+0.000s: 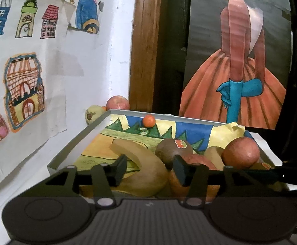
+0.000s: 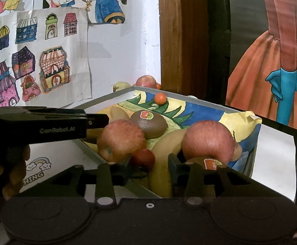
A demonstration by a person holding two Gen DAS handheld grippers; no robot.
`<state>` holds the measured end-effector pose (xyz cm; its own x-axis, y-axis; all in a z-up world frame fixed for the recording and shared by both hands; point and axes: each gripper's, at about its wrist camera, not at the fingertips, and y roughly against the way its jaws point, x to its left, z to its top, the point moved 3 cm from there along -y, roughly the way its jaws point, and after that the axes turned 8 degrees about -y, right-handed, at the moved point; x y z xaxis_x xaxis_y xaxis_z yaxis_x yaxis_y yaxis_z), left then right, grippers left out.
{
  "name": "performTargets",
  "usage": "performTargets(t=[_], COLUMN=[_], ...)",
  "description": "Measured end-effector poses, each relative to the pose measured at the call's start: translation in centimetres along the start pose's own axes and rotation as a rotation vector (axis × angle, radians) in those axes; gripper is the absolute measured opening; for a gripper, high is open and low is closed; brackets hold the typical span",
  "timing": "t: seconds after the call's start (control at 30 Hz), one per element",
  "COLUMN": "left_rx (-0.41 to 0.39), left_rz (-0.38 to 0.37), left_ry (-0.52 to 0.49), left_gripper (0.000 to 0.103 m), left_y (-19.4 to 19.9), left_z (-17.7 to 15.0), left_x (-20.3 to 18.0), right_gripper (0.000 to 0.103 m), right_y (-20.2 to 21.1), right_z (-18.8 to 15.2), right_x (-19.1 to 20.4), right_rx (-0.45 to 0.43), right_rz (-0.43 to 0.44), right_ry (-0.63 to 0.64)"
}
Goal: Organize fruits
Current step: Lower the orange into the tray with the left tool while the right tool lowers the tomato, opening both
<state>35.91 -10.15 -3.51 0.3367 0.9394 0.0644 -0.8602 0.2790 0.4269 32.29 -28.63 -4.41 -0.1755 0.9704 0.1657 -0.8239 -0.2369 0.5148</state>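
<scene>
With both grippers' fingers spread over the tray (image 2: 111,98), the right gripper (image 2: 150,169) closing could nudge the banana (image 2: 160,163) into the small red fruit (image 2: 143,158) beside it.

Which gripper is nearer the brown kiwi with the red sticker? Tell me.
Left. The left gripper has the brown kiwi just beyond its fingertips; the right gripper sits farther back, with apples between it and the kiwi.

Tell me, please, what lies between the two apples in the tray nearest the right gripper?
A small red fruit and a banana, in the right wrist view.
</scene>
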Motion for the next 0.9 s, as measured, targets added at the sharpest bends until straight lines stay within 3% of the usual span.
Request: performTargets(t=[0.2, 0.5, 0.9], left_rx=[-0.023, -0.061, -0.114], left_rz=[0.011, 0.037, 0.081], left_ry=[0.015, 0.042, 0.068], left_gripper=[0.080, 0.098, 0.102], left_y=[1.1, 3.2, 7.3], left_z=[0.4, 1.3, 2.1], left_x=[0.1, 0.6, 0.7], right_gripper=[0.053, 0.074, 0.097], right_y=[0.8, 3.0, 8.0], right_z=[0.0, 0.8, 1.9], right_x=[0.0, 0.1, 0.8], right_rx=[-0.013, -0.075, -0.205], right_rz=[0.005, -0.007, -0.048], right_ry=[0.000, -0.006, -0.001])
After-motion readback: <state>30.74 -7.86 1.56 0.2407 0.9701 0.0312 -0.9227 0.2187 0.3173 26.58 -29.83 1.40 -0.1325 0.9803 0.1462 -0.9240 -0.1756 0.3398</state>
